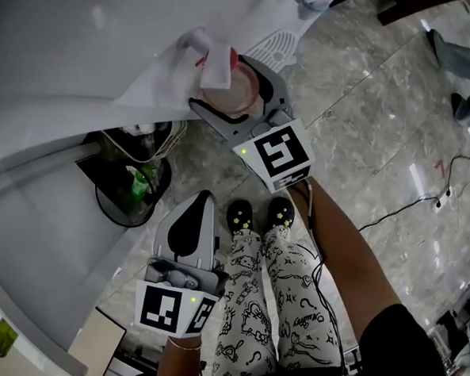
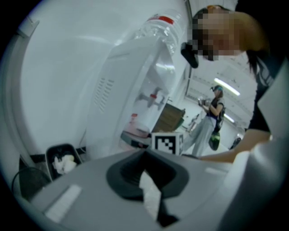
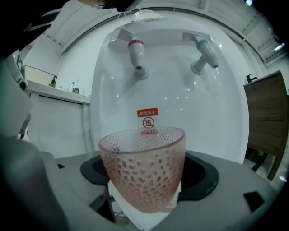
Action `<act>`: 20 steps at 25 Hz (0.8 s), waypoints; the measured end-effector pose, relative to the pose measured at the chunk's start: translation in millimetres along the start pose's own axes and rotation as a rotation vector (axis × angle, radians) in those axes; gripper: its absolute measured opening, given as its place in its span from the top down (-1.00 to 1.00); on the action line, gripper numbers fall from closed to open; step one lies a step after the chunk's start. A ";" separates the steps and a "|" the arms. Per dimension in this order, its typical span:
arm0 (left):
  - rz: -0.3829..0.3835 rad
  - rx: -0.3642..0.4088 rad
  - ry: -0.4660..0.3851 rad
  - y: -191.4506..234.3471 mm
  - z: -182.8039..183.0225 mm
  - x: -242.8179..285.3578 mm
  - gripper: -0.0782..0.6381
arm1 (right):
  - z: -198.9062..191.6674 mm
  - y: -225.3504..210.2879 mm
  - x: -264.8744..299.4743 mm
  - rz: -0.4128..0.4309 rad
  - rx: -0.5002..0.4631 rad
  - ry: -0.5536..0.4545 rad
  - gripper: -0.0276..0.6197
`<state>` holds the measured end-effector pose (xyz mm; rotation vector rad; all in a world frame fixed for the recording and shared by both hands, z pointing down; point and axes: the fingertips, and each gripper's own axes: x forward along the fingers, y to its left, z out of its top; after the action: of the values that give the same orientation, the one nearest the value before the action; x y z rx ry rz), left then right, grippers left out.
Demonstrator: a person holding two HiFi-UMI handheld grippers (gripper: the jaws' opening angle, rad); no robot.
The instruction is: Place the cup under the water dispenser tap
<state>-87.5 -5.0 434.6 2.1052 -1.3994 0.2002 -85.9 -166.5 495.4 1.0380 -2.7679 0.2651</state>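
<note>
Two grippers show from the head camera. At lower left, the left gripper [image 1: 200,205] hangs over the marble floor [image 1: 374,119]. Its jaws are pressed together with nothing between them, and its own view shows the closed pads [image 2: 150,194] meeting. That view also takes in a black bin [image 2: 48,160] holding crumpled paper [image 2: 65,162] just beside the white dispenser [image 2: 122,90]. A bottle [image 2: 158,27] is on top of the dispenser, and a person [image 2: 211,115] stands far off. In the middle of the head view are the wearer's patterned trousers [image 1: 262,301] and black shoes [image 1: 256,214]. Above them and to the right, the right gripper [image 1: 239,95] pinches the pink dimpled cup [image 3: 143,173] by its lower part, a jaw on either side, and the cup is upright. The cup is at the front of the dispenser, below the red tap [image 3: 137,54], whose spout overlaps its left rim from the head camera. The blue tap [image 3: 205,52] is farther right, and a red label [image 3: 148,113] shows behind the cup's rim. Whether the cup's base touches the tray [image 1: 278,44] cannot be told. A wooden cabinet [image 3: 266,117] stands at the far right.
</note>
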 end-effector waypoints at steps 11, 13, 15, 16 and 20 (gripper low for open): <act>0.007 0.004 -0.044 -6.9 2.5 -7.9 0.80 | -3.0 1.5 -13.0 -0.013 0.036 -0.015 -0.28; 0.007 0.001 -0.041 -8.8 -0.1 -10.7 0.80 | -2.5 1.9 -15.5 -0.015 0.024 -0.017 -0.28; 0.017 0.008 -0.050 -10.2 1.1 -14.2 0.80 | -2.2 3.0 -18.1 -0.012 0.009 -0.013 -0.29; 0.023 0.014 -0.059 -11.0 3.0 -16.3 0.80 | -2.7 4.0 -19.4 -0.009 0.005 -0.010 -0.30; 0.020 0.024 -0.079 -17.9 7.7 -19.9 0.80 | -7.1 3.7 -26.3 -0.023 0.026 -0.006 -0.33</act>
<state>-81.9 11.3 412.7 2.1403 -1.4714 0.1447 -68.1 -145.5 496.0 1.0778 -2.7628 0.2968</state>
